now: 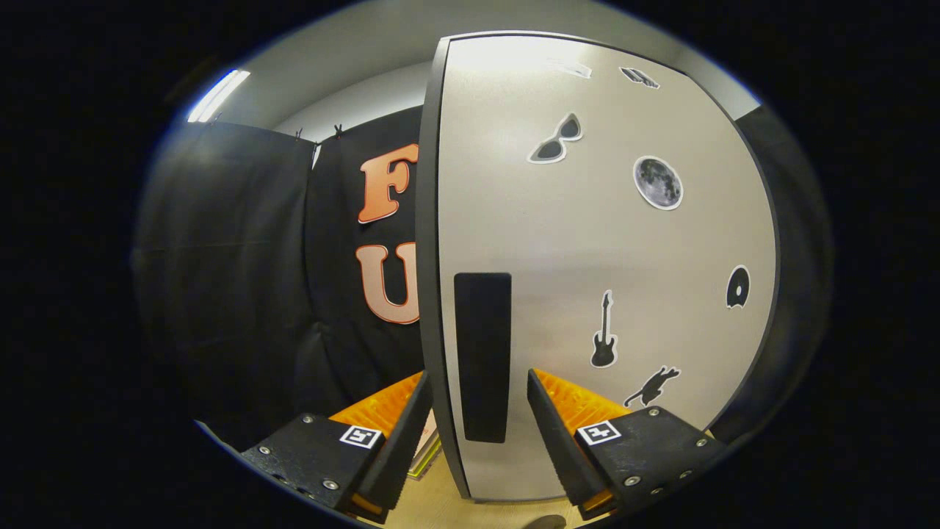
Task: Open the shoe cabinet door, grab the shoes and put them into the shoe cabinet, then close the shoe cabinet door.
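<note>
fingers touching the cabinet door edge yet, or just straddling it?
Cannot tell. In the gripper view the gripper straddles the cabinet door edge; the right finger stands clear, but the left finger's contact is unclear.

You've got the door [587, 242] swung open, its free edge facing you and running upright between the tongs [479, 422]. Door face is pale grey with a dark rim. A black upright handle [482, 356] sits on the face just beside that edge. Stickers across the face: sunglasses [556, 139], moon [658, 183], guitar [604, 332], record [737, 287], cat [652, 386]. Your tongs' fingers straddle the edge and handle, apart, not pressing it.
</note>
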The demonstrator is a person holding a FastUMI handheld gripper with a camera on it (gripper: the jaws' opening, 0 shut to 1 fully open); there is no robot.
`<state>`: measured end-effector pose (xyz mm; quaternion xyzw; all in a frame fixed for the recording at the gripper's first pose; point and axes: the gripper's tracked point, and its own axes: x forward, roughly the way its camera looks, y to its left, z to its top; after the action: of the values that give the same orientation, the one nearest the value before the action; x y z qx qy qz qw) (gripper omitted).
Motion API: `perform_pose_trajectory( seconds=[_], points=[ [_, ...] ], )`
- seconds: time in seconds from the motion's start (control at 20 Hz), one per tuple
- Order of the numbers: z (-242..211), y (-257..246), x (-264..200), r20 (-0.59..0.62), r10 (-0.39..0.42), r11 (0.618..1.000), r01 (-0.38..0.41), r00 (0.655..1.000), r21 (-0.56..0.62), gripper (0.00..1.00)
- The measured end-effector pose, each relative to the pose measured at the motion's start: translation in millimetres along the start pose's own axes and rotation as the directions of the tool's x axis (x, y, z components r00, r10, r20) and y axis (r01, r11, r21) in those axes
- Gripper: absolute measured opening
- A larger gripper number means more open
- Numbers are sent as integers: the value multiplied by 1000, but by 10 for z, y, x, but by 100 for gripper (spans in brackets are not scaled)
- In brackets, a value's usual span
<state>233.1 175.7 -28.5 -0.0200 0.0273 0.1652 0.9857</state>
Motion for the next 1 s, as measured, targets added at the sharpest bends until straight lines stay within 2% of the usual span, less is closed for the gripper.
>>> perform_pose_trajectory(
  seconds=[0.15,0.2,0.35,0.7,1.0],
  points=[
    [43,-11,46,21,-13,1000,13,1000,-1,68],
    [46,-11,53,25,-15,1000,15,1000,-2,55],
    [37,-61,52,7,-33,999,33,999,15,38],
    [15,-60,-11,-14,-52,998,52,999,27,29],
    [24,-121,-242,-4,-96,994,96,995,53,26]
  ],
)
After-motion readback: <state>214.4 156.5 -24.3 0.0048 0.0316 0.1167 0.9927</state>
